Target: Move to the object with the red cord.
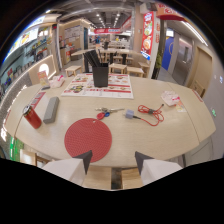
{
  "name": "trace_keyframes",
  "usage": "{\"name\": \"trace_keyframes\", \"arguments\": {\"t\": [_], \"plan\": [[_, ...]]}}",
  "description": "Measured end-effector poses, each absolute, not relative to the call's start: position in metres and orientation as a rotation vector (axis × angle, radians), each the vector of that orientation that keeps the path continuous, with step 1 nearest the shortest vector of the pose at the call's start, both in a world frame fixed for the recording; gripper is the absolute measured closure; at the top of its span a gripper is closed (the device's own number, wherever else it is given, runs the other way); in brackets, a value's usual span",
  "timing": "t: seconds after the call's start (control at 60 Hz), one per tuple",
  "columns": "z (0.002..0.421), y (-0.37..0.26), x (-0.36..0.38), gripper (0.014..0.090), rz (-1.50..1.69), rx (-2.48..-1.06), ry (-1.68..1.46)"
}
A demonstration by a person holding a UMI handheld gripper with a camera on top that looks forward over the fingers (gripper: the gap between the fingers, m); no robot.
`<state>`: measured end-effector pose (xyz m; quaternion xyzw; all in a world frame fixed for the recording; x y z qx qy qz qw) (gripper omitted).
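The gripper (113, 161) hangs at the near edge of the worktop (165, 145), fingers spread wide with nothing between them, their dark tips pointing out over the wood. It holds nothing.

Just ahead of the fingers, a little toward the left one, lies a round red mat (88, 139), flat on the worktop. Beyond the mat, near the middle, sits a small bunch of keys (104, 112) with a red tag. To the right of the keys lies the charger (130, 114), a small grey plug, with its red cord (151, 113) looped loosely beside it and trailing further right. This is the task's thing: it is ahead of the right finger and well apart from it, past the mat's far side.

Off to the left stand a red can (32, 116) and a grey case (51, 109) lying flat beside it. Further out are a printed placemat (100, 89) and a black holder (100, 74) full of dark sticks, and at the far right a small wrapped packet (170, 98). Behind all this, restaurant tables and stools.

The step in hand looks like the approach, barely begun. The next move, as I judge it, is to carry the gripper forward and to the right, passing the mat's right side, and bring the fingers up to the plug and cord.
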<state>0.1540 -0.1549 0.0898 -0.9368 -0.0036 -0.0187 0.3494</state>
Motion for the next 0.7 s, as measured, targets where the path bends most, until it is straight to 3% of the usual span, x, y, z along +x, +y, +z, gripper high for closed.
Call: {"name": "trace_keyframes", "arguments": {"t": [0.7], "plan": [[0.038,-0.077,0.065,0.0203,-0.051,-2.384,-0.009]]}}
